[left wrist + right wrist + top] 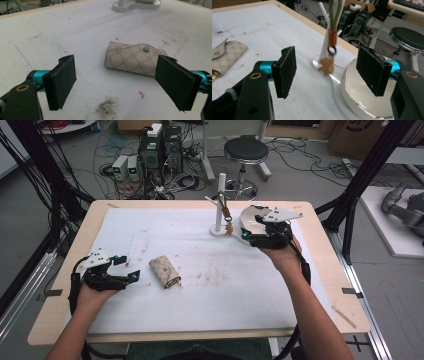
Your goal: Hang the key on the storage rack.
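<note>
A beige monogrammed key pouch (165, 272) lies snapped shut on the white mat (210, 305). My left gripper (129, 270) rests just left of it. In the left gripper view its jaws (120, 82) stand open, with the pouch (135, 58) a little beyond them and nothing between the pads. At the back of the mat stands a white peg stand (219, 205) with a keychain (227, 217) hanging from it. My right gripper (246, 232) is just right of the stand. Its jaws (328, 72) are open around empty space, with the keychain's tan charm (326, 65) hanging just beyond them.
The stand's base widens into a shiny white dish (362, 100) under my right gripper. Table edges (320, 235) run close on the right and behind. On the floor beyond are a black stool (246, 150), computer towers (160, 150) and cables.
</note>
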A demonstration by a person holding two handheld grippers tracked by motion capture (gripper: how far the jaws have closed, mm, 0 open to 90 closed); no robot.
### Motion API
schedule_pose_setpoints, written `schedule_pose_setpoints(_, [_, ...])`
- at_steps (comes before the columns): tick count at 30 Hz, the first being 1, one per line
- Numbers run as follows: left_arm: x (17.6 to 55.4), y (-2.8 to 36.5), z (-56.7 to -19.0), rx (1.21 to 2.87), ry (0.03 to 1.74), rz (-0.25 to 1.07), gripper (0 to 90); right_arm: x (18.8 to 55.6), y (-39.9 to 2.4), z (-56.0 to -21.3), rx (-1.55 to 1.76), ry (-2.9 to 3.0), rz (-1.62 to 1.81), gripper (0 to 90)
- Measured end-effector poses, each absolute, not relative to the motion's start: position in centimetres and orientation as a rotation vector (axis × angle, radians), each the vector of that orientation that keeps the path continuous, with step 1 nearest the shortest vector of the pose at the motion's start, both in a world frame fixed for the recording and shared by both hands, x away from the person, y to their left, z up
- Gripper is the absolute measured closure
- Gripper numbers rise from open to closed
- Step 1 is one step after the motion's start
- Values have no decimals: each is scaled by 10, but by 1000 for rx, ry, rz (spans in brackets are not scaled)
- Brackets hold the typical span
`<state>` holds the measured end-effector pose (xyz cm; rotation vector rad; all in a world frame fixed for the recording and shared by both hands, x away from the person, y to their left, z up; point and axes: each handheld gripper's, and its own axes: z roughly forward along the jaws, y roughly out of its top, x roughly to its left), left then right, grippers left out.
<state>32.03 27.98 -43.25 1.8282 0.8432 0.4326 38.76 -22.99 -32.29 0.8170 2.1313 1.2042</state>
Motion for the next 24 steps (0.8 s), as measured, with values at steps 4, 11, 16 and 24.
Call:
schedule_pose_setpoints(4, [320,281,-432,1824,845,435,172,377,-242,-334,846,2116,1226,301])
schedule_pose_setpoints(11, [320,281,-433,1826,846,435,172,359,-256,-359,887,2072,1258,292])
schedule_pose_setpoints(16, [320,282,-433,1826,848,439,172,352,-261,-376,924,2082,1251,260])
schedule_pose_setpoints(24, [321,284,-433,1823,851,443,172,348,-266,-393,969,2093,1244,216])
